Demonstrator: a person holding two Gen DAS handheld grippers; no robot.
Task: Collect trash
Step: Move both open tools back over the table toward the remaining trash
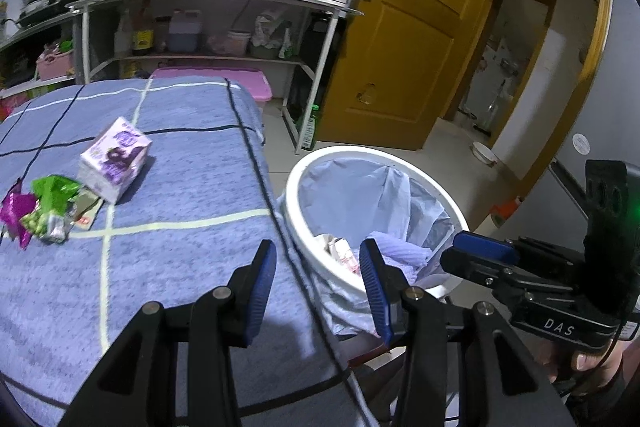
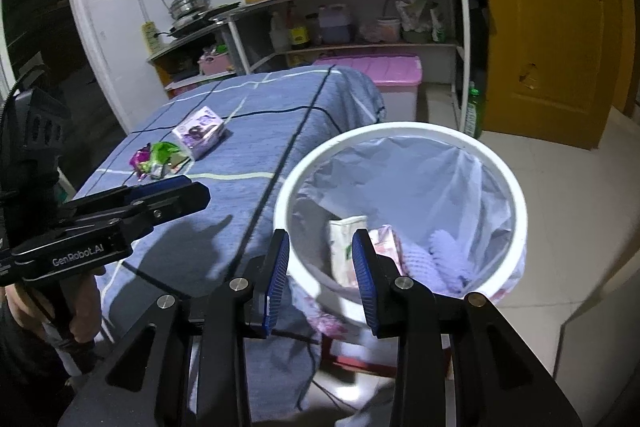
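Looking down past my two grippers, I take the white bin (image 2: 400, 203) as my landmark; it stands on the floor just beside the blue checked table (image 1: 180, 187). My right gripper (image 2: 320, 259) hangs over the bin's near rim, jaws apart and empty. My left gripper (image 1: 318, 267) sits over the table edge next to the bin, released, nothing between its pads. Inside the bin lie a carton (image 2: 344, 247) and purple cloth (image 2: 444, 255). Well away from the bin, on the table, rest a purple box (image 1: 116, 159) and crumpled wrappers (image 1: 40, 207) touching it.
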